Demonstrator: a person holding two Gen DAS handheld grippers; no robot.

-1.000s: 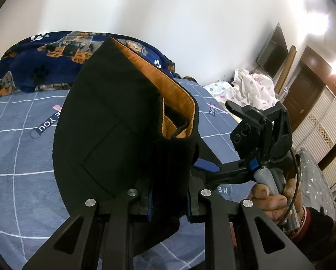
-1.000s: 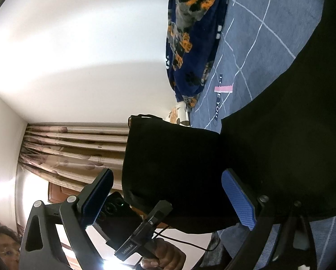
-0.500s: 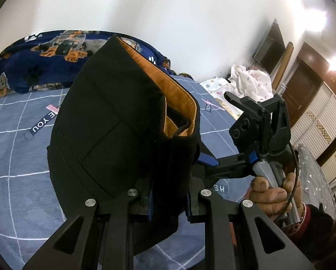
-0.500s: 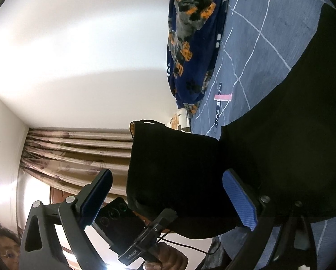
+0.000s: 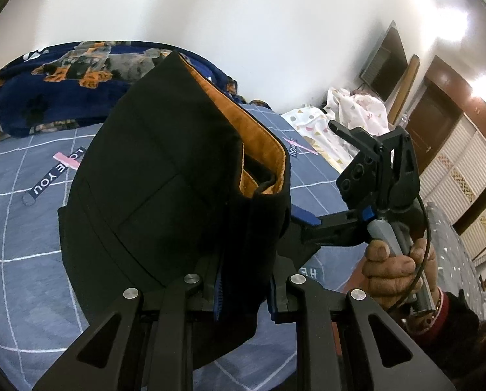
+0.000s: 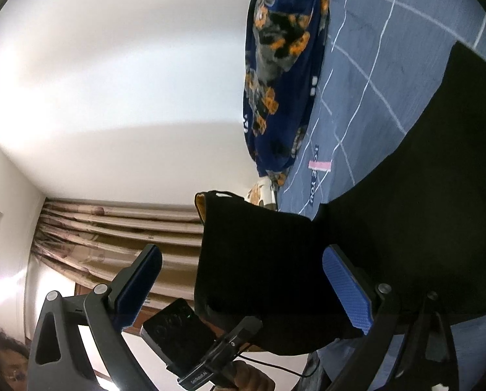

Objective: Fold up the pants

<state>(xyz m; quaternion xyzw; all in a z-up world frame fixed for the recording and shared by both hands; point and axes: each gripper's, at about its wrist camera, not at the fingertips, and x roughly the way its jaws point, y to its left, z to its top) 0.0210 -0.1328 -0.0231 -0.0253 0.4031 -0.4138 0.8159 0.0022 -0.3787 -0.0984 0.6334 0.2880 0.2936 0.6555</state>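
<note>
The left hand-held gripper (image 5: pixel 244 293) is clamped on the black pants (image 5: pixel 164 195) above the bed (image 5: pixel 18 234), while the right hand-held gripper (image 6: pixel 243 283) gapes wide, fabric between its fingers.

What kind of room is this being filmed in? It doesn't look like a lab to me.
Most likely a home bedroom. The black pants are held over a bed with a blue-grey checked sheet, a navy dog-print blanket is bunched by the wall, and pleated curtains hang at one side.

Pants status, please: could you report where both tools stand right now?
Left tool shut on pants, lifted above bed. Right tool open, pants edge between fingers. Nothing in the way.
</note>
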